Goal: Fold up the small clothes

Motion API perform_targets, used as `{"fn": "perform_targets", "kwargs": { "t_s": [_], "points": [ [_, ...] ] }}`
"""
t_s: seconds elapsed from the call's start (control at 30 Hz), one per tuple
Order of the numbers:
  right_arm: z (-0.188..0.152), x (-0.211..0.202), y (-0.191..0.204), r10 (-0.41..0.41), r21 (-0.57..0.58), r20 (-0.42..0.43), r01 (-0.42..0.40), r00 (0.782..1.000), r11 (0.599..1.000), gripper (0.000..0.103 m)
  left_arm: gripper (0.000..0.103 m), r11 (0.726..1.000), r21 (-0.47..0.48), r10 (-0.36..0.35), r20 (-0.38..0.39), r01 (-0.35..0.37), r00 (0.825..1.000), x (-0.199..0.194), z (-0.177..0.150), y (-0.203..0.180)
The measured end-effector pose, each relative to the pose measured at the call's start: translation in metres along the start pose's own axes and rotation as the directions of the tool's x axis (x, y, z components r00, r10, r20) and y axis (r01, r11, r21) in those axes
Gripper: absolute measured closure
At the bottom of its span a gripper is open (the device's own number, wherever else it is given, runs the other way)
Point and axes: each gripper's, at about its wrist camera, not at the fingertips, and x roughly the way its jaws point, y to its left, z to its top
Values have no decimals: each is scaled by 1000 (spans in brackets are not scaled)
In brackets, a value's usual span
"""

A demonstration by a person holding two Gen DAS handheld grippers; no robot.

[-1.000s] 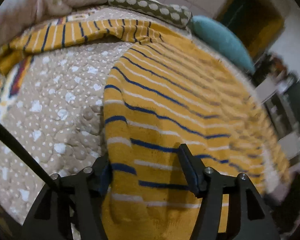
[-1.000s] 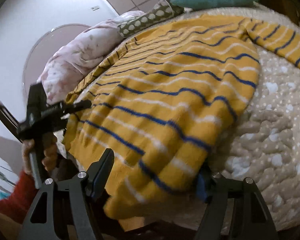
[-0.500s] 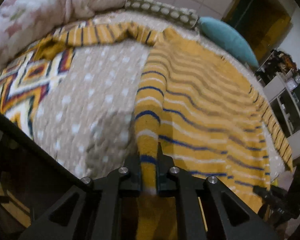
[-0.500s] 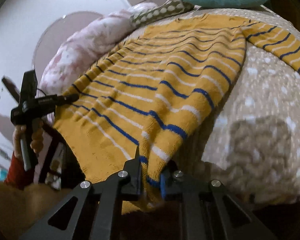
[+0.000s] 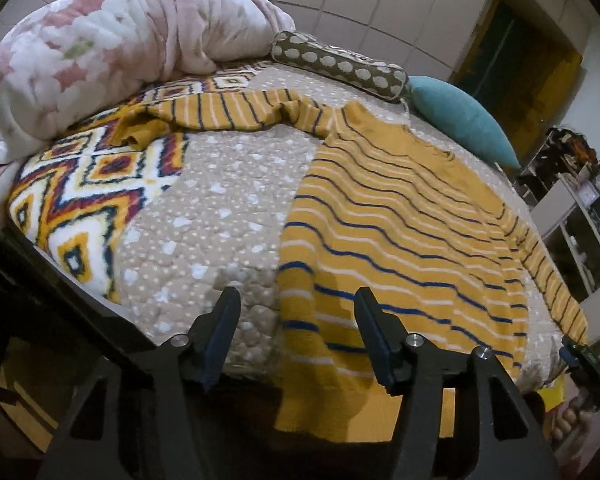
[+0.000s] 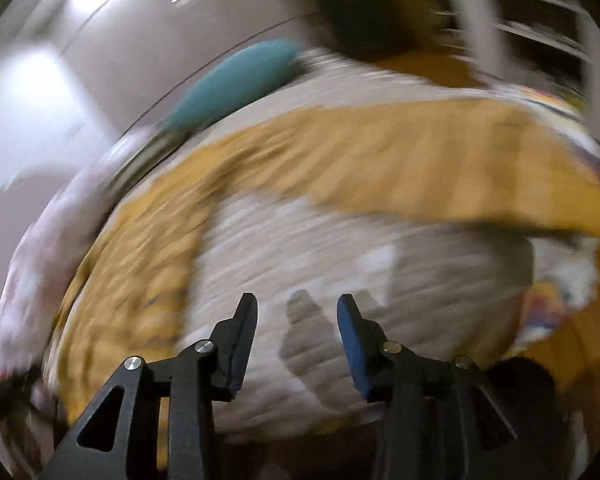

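Note:
A yellow sweater with blue and white stripes (image 5: 400, 232) lies spread flat on the bed, its hem hanging over the near edge and one sleeve (image 5: 228, 110) stretched toward the far left. My left gripper (image 5: 296, 320) is open and empty, just in front of the hem's left corner. In the blurred right wrist view the sweater (image 6: 380, 160) shows as a yellow band, with one sleeve running right. My right gripper (image 6: 296, 320) is open and empty over the beige quilt (image 6: 340, 248), to the right of the sweater's body.
A beige dotted quilt (image 5: 220, 208) covers the bed, with a zigzag-patterned blanket (image 5: 84, 192) at left. A pink floral duvet (image 5: 100, 40), a dotted bolster (image 5: 340, 66) and a teal pillow (image 5: 460, 120) lie at the far side. Shelves (image 5: 580, 208) stand at right.
Both grippers were shut on the sweater's hem half a second ago and have let go. Both have opened; the right one is swinging fast to the right, off the sweater.

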Motion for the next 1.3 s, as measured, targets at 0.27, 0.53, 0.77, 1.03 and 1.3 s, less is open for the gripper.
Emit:
{"fn": "perform_targets", "kwargs": {
  "t_s": [0.27, 0.53, 0.77, 1.03, 1.3],
  "points": [
    [38, -32, -50, -82, 182, 176, 50, 981, 982, 53, 43, 998, 32, -57, -30, 58, 998, 7, -2, -30],
    [72, -30, -88, -114, 329, 192, 45, 975, 943, 95, 42, 996, 63, -56, 2, 55, 998, -6, -4, -32],
    [119, -45, -46, -196, 260, 248, 130, 949, 957, 95, 36, 996, 25, -89, 62, 87, 994, -18, -4, -17],
    [143, 61, 203, 22, -241, 107, 5, 994, 970, 96, 35, 994, 51, -97, 99, 92, 990, -17, -4, -1],
    [64, 217, 427, 68, -541, -113, -119, 991, 833, 96, 35, 995, -39, -88, 94, 92, 992, -12, -9, 52]
  ]
}}
